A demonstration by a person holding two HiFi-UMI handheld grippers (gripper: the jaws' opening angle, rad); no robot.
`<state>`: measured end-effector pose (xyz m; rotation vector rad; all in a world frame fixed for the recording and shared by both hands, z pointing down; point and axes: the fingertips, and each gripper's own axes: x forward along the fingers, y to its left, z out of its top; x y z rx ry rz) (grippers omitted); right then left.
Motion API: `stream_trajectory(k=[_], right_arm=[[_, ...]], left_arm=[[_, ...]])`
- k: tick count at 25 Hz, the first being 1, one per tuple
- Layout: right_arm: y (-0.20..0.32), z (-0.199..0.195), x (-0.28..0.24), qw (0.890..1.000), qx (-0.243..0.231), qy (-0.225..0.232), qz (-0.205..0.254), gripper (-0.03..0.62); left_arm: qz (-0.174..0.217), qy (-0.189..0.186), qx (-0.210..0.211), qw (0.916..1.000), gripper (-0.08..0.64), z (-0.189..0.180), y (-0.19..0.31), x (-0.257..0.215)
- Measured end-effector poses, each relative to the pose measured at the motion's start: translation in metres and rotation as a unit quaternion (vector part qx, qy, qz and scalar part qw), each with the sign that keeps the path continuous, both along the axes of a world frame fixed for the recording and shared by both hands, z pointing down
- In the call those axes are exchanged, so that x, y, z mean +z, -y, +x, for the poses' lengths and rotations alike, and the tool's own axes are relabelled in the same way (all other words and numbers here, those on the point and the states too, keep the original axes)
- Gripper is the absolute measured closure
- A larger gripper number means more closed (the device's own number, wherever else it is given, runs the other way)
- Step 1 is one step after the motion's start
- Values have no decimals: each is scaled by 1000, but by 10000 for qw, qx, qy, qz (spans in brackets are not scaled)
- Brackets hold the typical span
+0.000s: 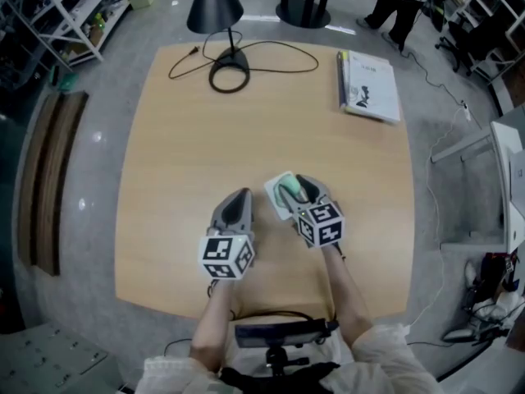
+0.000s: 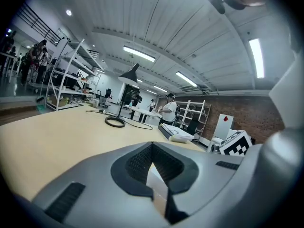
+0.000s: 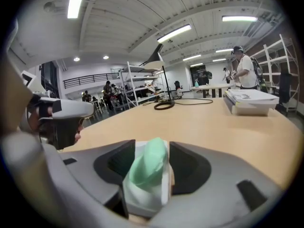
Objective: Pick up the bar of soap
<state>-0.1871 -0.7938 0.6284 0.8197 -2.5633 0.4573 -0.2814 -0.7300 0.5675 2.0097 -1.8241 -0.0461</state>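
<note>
1. The right gripper (image 3: pixel 151 152) has its jaws spread wide. The soap (image 3: pixel 149 164) sits between them, and I can see no pad pressing on it.
2. The soap is a pale green bar resting in a white dish (image 3: pixel 142 199). It is propped up at an angle, and its long axis seems to run roughly along the line the jaws point (so they would close across its narrow width).
3. The dish also lies inside the jaws' span. Its right edge is very near the right pad, and a squeeze could catch the dish as well as the bar.
4. The left gripper (image 2: pixel 152 147) has its jaws drawn together with nothing between them. It rests low over the table (image 1: pixel 205 121), just left of the right gripper (image 1: pixel 297 189).
5. The soap (image 1: pixel 289 192) lies to the right of the left gripper (image 1: pixel 238 200), so the right hand is plainly the nearer one.
</note>
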Motion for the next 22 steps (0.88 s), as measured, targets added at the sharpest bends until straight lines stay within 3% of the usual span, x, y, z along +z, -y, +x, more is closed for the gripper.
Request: stream_trajectory(k=[4,11,15,22], right_arm=[[3,-1,14,9995,101,-277,142,389],[4,3,7,9982,304,-285,441,399],[4,6,-4,9963,382,-394,665,446],[8,6,1,9986,405,-123,308,446]], left_arm=[[-53,-12,-10,10000,555,-4,1,5],[-155,-13,-10,9999,554,-5,-7,6],[-108,-17,3,9999,555,-5,-9,1],[-114,-17,33,9999,555,-3,-10,2]])
